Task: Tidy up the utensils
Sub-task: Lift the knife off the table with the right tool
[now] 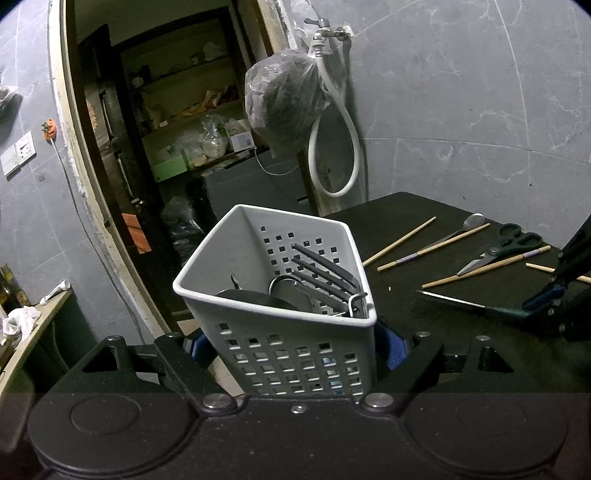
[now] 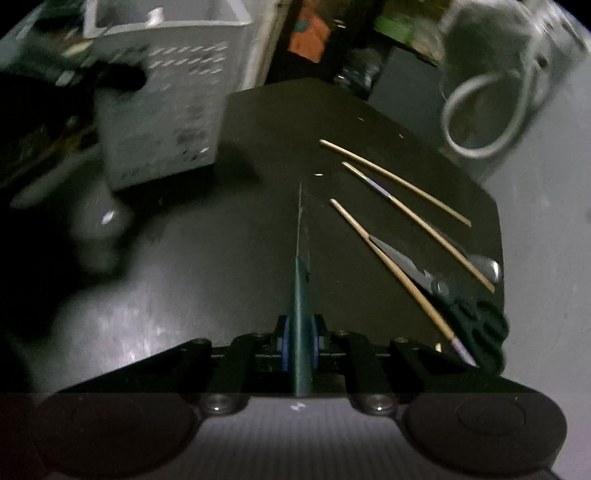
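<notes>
My left gripper (image 1: pixel 295 350) is shut on a white perforated basket (image 1: pixel 280 369), its blue pads pressing the two sides. Inside the basket lean dark slotted utensils (image 1: pixel 321 273) and a steel piece (image 1: pixel 288 291). My right gripper (image 2: pixel 300 339) is shut on the green handle of a knife (image 2: pixel 299 236), whose blade points ahead over the black table (image 2: pixel 258 147). From the left wrist view that right gripper (image 1: pixel 550 295) and the knife (image 1: pixel 454 301) show at the right. Several chopsticks (image 2: pixel 395 181), scissors (image 2: pixel 443 291) and a spoon (image 2: pixel 484 264) lie on the table to the knife's right.
The basket (image 2: pixel 162 110) stands at the table's far left corner in the right wrist view. Behind the table a tap (image 1: pixel 325 33) with a white hose (image 1: pixel 351 155) and a hanging plastic bag (image 1: pixel 284 99) are on the grey wall. A dark doorway with shelves (image 1: pixel 177 122) opens at the left.
</notes>
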Demonstrator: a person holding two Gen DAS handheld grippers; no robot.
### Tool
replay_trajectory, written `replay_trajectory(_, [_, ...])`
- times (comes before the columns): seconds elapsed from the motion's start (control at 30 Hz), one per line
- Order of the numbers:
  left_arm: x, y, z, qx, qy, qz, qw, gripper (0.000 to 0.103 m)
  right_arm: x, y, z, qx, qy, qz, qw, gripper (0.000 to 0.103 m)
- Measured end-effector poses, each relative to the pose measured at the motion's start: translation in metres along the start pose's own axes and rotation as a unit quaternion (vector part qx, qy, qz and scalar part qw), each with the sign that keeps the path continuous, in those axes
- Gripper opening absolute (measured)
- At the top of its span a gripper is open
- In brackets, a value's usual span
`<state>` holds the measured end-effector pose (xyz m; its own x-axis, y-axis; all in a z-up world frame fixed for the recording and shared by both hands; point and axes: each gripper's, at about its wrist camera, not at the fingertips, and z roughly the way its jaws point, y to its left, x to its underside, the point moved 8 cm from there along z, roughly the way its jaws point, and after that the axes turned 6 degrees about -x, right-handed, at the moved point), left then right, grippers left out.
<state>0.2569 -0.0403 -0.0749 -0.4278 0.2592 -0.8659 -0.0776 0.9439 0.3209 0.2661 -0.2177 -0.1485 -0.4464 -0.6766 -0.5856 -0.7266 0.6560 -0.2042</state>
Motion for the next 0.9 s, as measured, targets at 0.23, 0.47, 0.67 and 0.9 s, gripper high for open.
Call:
replay_trajectory(0.23, [0.000,-0.004,0.000,0.001,0.001,0.000,1.0000,0.086,0.000,-0.037,-0.006,-0.061,-0.023,0.187,0.980,0.013])
replay_trajectory(0.47, [0.000,-0.003,0.000,0.001,0.001,0.000,1.0000,0.086,0.013,-0.056,-0.002,-0.077,-0.027,0.264,0.961,0.013])
replay_trajectory(0.67, [0.000,-0.002,0.000,0.001,0.001,0.000,1.0000,0.086,0.019,-0.061,-0.004,-0.089,-0.036,0.311,0.946,0.014])
replay_trajectory(0.9, [0.000,-0.002,0.000,0.001,0.001,0.000,1.0000,0.086,0.020,-0.059,-0.002,-0.084,-0.032,0.303,0.949,0.013])
